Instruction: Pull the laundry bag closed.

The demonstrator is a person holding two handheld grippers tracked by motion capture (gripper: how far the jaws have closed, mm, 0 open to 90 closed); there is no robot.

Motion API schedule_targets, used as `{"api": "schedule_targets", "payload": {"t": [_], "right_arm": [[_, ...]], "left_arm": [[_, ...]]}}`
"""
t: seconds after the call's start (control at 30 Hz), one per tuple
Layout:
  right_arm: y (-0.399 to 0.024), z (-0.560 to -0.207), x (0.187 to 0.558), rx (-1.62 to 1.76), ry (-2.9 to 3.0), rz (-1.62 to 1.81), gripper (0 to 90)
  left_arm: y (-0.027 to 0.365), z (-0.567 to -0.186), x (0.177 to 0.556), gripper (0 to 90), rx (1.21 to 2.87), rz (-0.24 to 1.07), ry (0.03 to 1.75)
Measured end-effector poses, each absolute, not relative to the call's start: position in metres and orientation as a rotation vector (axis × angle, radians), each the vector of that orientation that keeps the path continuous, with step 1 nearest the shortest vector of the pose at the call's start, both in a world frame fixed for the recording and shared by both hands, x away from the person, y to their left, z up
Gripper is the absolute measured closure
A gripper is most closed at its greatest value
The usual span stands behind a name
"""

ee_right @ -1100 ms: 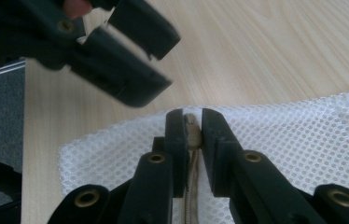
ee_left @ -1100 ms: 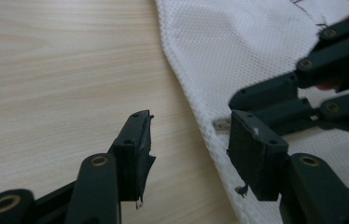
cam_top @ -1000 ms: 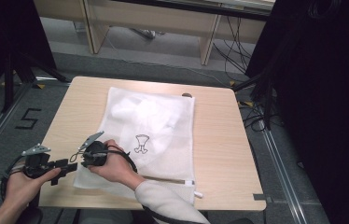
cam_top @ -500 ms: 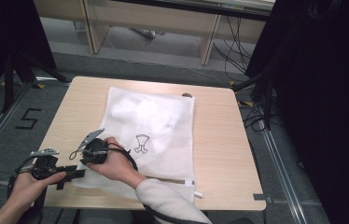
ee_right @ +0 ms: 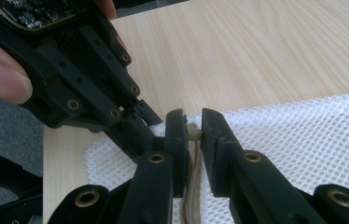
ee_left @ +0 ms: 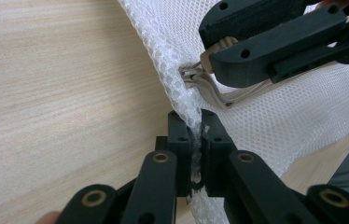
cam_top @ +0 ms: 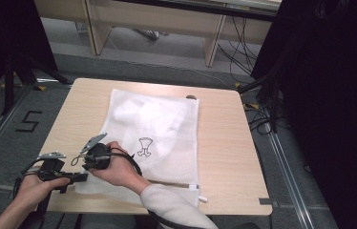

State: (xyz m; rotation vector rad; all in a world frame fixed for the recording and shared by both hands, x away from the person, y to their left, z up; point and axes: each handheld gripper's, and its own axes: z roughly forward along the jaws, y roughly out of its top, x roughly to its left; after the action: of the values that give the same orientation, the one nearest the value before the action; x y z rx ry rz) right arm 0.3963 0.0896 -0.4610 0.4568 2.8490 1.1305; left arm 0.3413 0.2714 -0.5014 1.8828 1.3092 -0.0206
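Observation:
A white mesh bag (cam_top: 167, 119) lies flat on the wooden table (cam_top: 224, 143). Both grippers meet at its near-left corner. My left gripper (cam_top: 82, 177) (ee_left: 197, 135) is shut on the bag's mesh edge (ee_left: 182, 98), and the netting runs down between its jaws. Just beyond it, my right gripper (cam_top: 87, 168) (ee_right: 191, 130) is shut on a beige cord (ee_right: 190, 196) (ee_left: 210, 88) at the bag's rim (ee_right: 303, 135). The right hand crosses over the bag's near-left part and hides it.
A small black figure (cam_top: 144, 147) is printed mid-bag. A zipper strip with a white pull (cam_top: 200, 198) runs along the bag's near edge. A dark round spot (cam_top: 192, 97) sits at the table's far edge. Cables (cam_top: 262, 119) and dark drapes stand right of the table.
My left gripper has slid right along the table's near-left side, up to the right gripper at the bag's corner. The right gripper has barely moved.

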Motion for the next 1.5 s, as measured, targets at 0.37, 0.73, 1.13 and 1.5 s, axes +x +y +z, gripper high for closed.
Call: {"api": "schedule_targets", "payload": {"t": [0.37, 0.73, 1.13, 1.5], "right_arm": [[0.084, -0.461, 0.393, 0.474, 2.863, 1.111, 82.1], [0.078, -0.466, 0.394, 0.455, 2.887, 1.076, 82.2], [0.074, -0.471, 0.393, 0.465, 2.916, 1.028, 82.6], [0.068, -0.477, 0.393, 0.456, 2.934, 1.013, 82.6]], "left_arm": [[0.270, -0.498, 0.340, 86.1, 1.836, -0.035, 1.343], [0.272, -0.496, 0.340, 86.6, 1.826, -0.075, 1.345], [0.273, -0.496, 0.340, 86.6, 1.817, -0.089, 1.344], [0.272, -0.497, 0.339, 86.6, 1.793, -0.073, 1.352]]}}
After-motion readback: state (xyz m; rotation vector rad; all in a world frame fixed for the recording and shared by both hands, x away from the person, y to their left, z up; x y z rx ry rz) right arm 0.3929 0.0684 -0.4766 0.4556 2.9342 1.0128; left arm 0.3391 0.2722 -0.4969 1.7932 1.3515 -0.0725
